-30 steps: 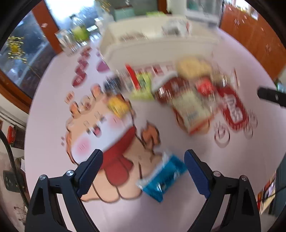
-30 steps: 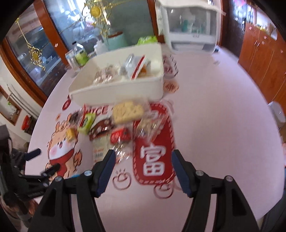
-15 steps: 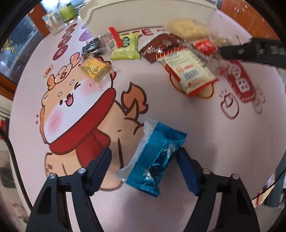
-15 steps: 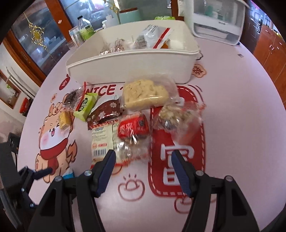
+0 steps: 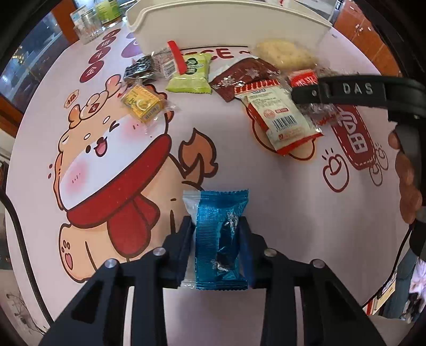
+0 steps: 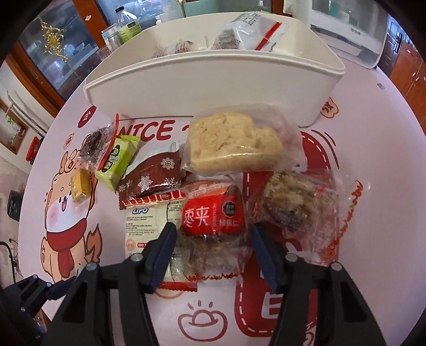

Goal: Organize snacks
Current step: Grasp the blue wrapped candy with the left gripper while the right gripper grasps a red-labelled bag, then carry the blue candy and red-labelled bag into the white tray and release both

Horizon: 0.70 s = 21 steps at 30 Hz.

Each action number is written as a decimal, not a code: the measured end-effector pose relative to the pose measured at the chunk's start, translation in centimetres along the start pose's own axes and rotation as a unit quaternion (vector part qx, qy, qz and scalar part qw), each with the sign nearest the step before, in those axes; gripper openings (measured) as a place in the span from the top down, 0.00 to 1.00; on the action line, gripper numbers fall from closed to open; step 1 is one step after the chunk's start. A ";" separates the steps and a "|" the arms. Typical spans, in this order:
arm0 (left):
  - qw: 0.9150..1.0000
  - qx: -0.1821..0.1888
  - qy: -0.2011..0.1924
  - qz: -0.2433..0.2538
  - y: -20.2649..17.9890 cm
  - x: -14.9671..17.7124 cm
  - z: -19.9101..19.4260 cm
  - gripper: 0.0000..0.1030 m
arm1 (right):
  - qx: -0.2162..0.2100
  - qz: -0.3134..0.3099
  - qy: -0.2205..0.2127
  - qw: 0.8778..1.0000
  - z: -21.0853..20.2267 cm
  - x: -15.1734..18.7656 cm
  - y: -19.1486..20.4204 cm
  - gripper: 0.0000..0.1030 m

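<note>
Two pickups underway: left gripper has just closed onto the blue packet; right gripper, jaws closing but still apart, straddles the red-labelled packet; next, carry both toward the white bin at twelve o'clock.

A round counter is covered by a pale pink cloth printed with a cartoon animal and red emblems. Behind it, a wood-framed glass cabinet hung with a gold ornament is seen at the left. Wooden cupboard doors are seen at the right. A white appliance and bottles are set at the far edge.
</note>
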<state>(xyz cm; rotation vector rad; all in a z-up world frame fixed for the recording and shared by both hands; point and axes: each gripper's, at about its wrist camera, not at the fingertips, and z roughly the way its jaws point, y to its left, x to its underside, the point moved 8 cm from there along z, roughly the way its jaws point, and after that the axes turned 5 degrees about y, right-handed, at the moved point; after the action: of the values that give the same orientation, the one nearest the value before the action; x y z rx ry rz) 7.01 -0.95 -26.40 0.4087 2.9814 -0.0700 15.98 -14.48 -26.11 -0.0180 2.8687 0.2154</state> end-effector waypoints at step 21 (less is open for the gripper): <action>0.999 0.019 -0.024 -0.031 2.3 -2.0 -3.6 0.76 | 0.016 -0.038 -0.042 0.998 -4.9 1.0 1.4 0.53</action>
<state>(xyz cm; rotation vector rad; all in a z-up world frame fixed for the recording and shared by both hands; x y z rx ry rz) 9.14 0.93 -22.66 0.3140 2.9492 -0.1411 13.74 -13.83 -21.51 -0.1103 2.7815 0.1523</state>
